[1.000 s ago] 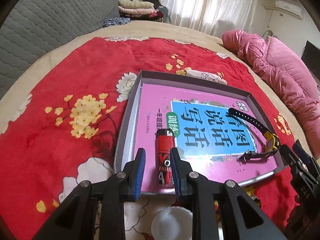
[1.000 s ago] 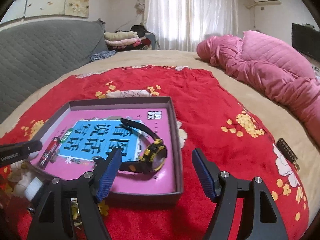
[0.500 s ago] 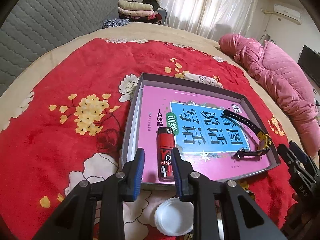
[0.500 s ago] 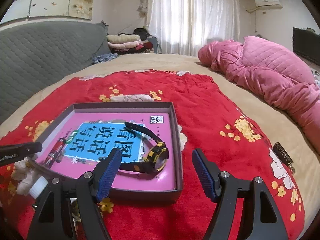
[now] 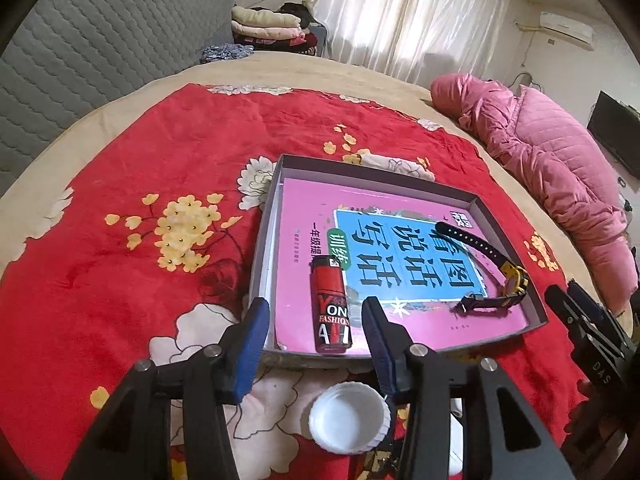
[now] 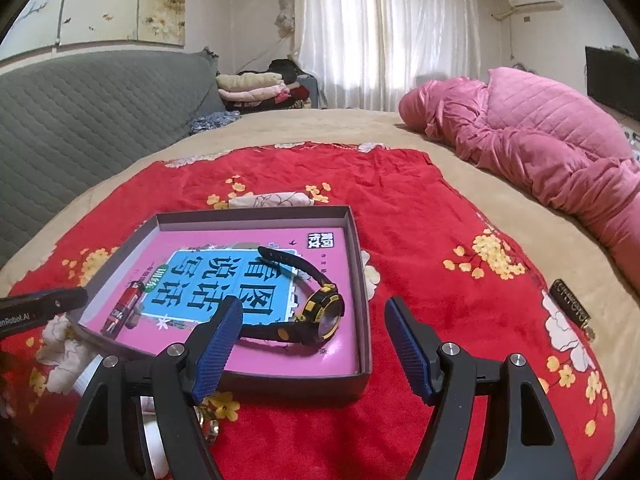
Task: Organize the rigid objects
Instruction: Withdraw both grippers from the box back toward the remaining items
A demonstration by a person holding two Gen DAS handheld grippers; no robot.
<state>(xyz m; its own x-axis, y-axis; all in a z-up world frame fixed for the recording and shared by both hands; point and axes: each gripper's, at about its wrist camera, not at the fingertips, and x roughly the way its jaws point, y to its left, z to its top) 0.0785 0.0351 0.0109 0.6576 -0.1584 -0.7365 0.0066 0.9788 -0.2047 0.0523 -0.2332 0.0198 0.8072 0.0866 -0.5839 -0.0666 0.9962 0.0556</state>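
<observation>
Red lighter [image 5: 330, 304]; pink book [image 5: 304, 216]; black-yellow watch [image 6: 320, 312].

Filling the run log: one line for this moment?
left gripper: open | right gripper: open | lighter, watch: in box

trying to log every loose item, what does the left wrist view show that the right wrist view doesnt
Only the left wrist view shows the white cap whole, lying on the red blanket just below the open left tool.

Only the right wrist view shows the dark keychain tag on the blanket to the right of the box, and the open right tool head-on.

Both show the grey box holding the pink book, the red lighter and the black and yellow watch.
</observation>
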